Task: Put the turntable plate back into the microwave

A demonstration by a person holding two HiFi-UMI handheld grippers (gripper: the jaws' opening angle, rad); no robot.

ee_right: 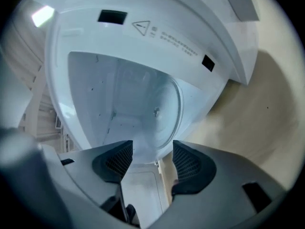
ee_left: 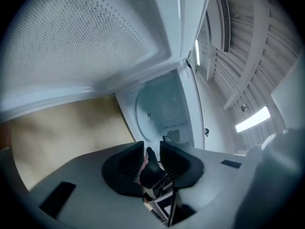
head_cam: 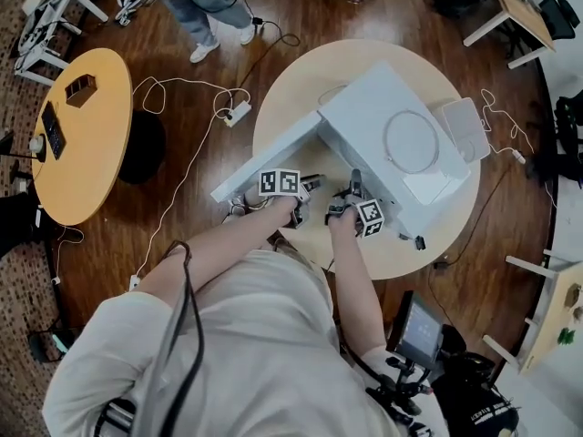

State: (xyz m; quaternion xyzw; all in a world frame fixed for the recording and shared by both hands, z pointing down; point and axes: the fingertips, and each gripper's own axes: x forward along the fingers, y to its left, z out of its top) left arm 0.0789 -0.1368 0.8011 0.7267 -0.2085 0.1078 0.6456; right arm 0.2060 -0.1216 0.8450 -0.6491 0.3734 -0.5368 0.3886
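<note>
- Round beige table [head_cam: 291, 80] is sitting mid-frame on a dark wood floor, carrying the white microwave [head_cam: 364, 107]; its door [head_cam: 264, 167] is hanging open toward the left.
- Turntable plate [ee_right: 164, 111] is resting inside the cavity, centre of the right gripper view.
- Right gripper [ee_right: 152, 151] is standing released, jaws wide and empty.
- Left gripper [ee_left: 151, 149] is showing a narrow gap and gripping nothing.
- Judgement: placement is looking done; a seating check and closing the door are probably remaining.
</note>
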